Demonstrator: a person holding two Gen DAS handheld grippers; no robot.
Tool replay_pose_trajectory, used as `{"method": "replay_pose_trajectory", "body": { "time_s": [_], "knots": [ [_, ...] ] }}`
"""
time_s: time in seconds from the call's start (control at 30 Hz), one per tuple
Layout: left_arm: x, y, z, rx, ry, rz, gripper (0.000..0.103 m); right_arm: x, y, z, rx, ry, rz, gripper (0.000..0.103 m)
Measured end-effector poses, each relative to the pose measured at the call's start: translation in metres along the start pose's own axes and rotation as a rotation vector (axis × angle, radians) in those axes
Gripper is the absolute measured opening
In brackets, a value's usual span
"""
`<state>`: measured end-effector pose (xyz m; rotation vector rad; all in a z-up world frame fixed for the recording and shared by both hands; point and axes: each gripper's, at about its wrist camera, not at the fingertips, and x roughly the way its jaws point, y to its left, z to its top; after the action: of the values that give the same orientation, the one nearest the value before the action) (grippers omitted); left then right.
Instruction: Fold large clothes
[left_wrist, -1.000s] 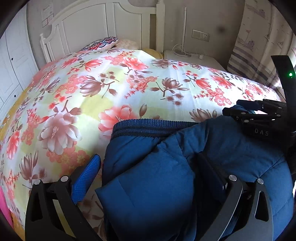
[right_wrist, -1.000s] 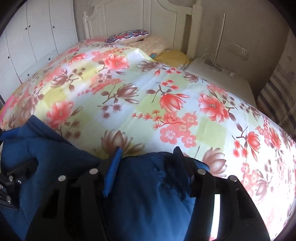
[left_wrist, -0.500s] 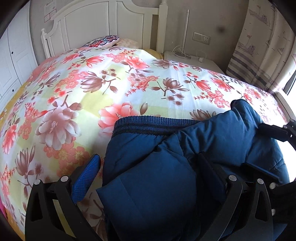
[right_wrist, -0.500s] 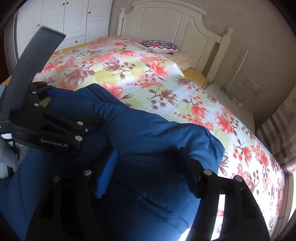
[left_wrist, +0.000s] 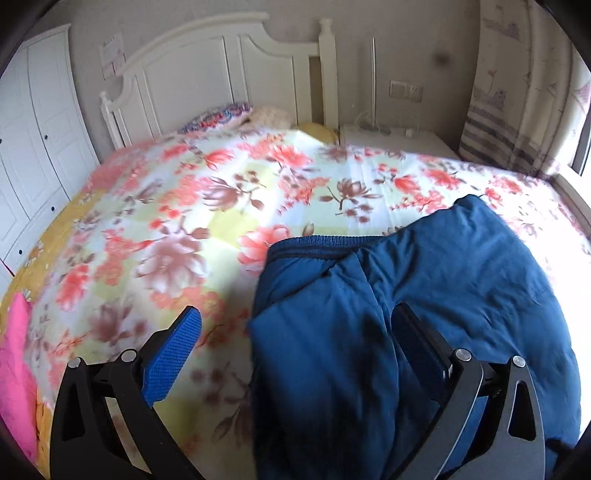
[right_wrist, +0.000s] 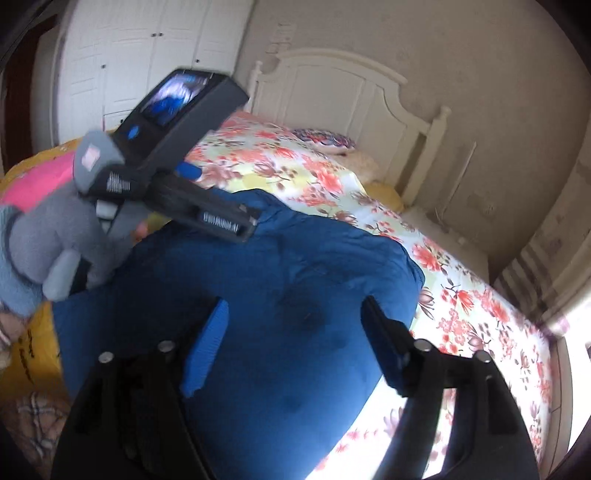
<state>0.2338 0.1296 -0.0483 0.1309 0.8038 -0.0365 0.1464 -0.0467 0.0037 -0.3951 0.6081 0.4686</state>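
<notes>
A dark blue padded jacket lies in a folded heap on the floral bedspread, its ribbed hem toward the headboard. My left gripper is open, hovering above the jacket's left edge, holding nothing. In the right wrist view the jacket fills the middle. My right gripper is open above it and empty. The left gripper's body, held by a grey-gloved hand, shows at the upper left of that view.
A white headboard and pillows are at the far end. A white nightstand and curtain stand at the right. White wardrobe doors line the left. A pink cloth lies at the bed's left edge.
Both grippers have lifted and drawn back from the jacket. The right gripper has swung left and up and is out of the left wrist view. The jacket lies still.
</notes>
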Motion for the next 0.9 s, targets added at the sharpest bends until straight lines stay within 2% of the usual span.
{"method": "replay_pose_trajectory", "body": {
  "time_s": [0.03,0.1,0.17,0.23,0.37,0.4,0.43,0.63,0.67,0.7,0.73,0.8,0.83,0.9],
  "knots": [
    [-0.007,0.002,-0.007,0.002,-0.004,0.002,0.099,0.001,0.011,-0.014,-0.034,0.016,0.004,0.070],
    [-0.010,0.003,-0.028,0.021,0.023,0.010,0.099,0.002,0.011,-0.031,0.001,-0.008,0.025,0.069],
    [-0.009,0.006,-0.044,0.000,0.011,-0.002,0.099,-0.001,0.003,-0.033,0.051,0.010,0.071,0.069],
    [-0.008,0.016,-0.055,-0.064,0.004,-0.028,0.099,-0.014,0.012,-0.025,-0.007,0.020,0.037,0.066],
    [-0.007,0.019,-0.060,-0.086,0.000,-0.043,0.099,-0.036,0.035,-0.023,-0.071,-0.077,0.018,0.069],
    [-0.007,0.019,-0.061,-0.087,0.000,-0.043,0.099,-0.024,0.043,-0.029,-0.093,-0.032,0.056,0.068],
    [-0.006,0.019,-0.061,-0.087,0.000,-0.047,0.099,-0.013,0.050,-0.038,-0.108,0.007,0.045,0.065],
    [-0.012,0.027,-0.068,-0.109,0.016,-0.084,0.099,-0.025,0.043,-0.046,-0.107,0.025,0.082,0.065],
    [-0.015,0.030,-0.070,-0.122,0.025,-0.099,0.099,-0.031,0.035,-0.047,-0.086,0.019,0.107,0.066],
    [-0.018,0.033,-0.073,-0.133,0.030,-0.114,0.099,-0.037,0.024,-0.049,-0.037,0.007,0.135,0.071],
    [-0.020,0.037,-0.075,-0.151,0.040,-0.142,0.099,-0.042,0.009,-0.053,0.039,-0.009,0.161,0.077],
    [-0.021,0.047,-0.082,-0.201,0.074,-0.210,0.099,-0.046,-0.014,-0.063,0.167,-0.027,0.174,0.082],
    [-0.020,0.054,-0.087,-0.241,0.094,-0.255,0.099,-0.045,-0.022,-0.067,0.226,-0.032,0.186,0.089],
    [-0.018,0.062,-0.093,-0.293,0.117,-0.324,0.099,-0.036,-0.051,-0.080,0.389,-0.020,0.252,0.095]
  ]
}}
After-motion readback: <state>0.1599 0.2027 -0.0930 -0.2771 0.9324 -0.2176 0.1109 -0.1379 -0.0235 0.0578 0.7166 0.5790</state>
